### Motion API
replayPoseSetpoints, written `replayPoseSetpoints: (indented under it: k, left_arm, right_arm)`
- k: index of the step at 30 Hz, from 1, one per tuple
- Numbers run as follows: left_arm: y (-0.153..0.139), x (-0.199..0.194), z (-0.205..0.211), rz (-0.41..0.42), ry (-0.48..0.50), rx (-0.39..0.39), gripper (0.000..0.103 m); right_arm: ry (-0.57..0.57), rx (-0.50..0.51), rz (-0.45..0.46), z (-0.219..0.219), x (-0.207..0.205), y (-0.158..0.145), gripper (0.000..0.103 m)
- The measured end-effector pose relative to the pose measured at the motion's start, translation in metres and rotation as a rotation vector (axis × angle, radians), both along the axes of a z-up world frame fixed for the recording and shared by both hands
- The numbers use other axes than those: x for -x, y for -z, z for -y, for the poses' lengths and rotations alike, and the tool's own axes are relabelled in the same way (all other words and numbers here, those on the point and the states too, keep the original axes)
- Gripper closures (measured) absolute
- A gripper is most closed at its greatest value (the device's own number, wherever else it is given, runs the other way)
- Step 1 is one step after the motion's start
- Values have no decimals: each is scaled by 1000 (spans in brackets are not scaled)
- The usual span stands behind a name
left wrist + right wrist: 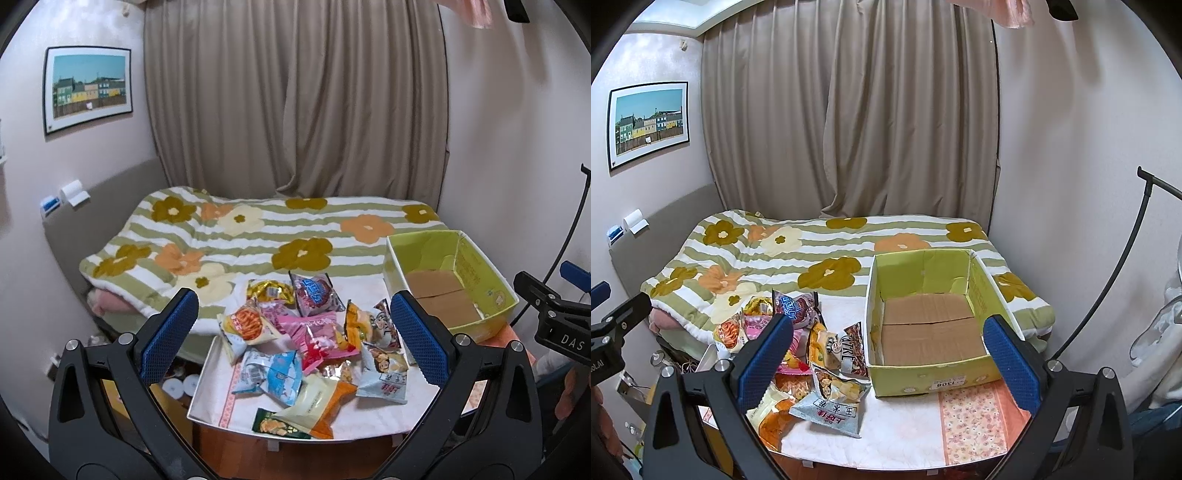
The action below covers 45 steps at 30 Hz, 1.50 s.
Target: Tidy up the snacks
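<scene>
A heap of several snack packets [306, 343] lies on a small cloth-covered table [373, 417]; the same snack packets [809, 354] show at the left in the right wrist view. To their right stands an open green cardboard box [929, 317], with only its brown floor showing inside; the box [454, 280] is at the right in the left wrist view. My left gripper [295, 343] hangs open above the heap, holding nothing. My right gripper [890, 362] is open over the box's near left corner, holding nothing. The right gripper's body [554, 317] shows at the right edge.
A bed with a flowered green-striped blanket [258, 236] lies just behind the table. Beige curtains [849, 122] hang behind it. A black curved stand [1123, 273] rises at the right by the wall. Rolls and clutter [181, 384] sit on the floor left of the table.
</scene>
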<state>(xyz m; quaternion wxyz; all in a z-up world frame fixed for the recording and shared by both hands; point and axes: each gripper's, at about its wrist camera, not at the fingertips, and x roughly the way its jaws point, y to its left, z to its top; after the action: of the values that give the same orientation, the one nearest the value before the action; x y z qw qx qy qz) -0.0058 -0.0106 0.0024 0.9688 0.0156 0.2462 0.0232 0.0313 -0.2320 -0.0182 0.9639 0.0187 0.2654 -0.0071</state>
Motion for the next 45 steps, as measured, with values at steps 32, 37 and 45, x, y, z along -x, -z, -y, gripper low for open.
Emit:
replayPoseSetpoints:
  k: [32, 37, 45]
  left_arm:
    - [5, -8, -2, -31, 13, 21, 0]
    - [6, -8, -2, -30, 13, 22, 0]
    - [5, -8, -2, -28, 10, 19, 0]
  right_arm:
    - [3, -5, 2, -1, -2, 0, 1]
    - [2, -6, 1, -1, -2, 0, 1]
    - [3, -6, 0, -1, -3, -1, 1]
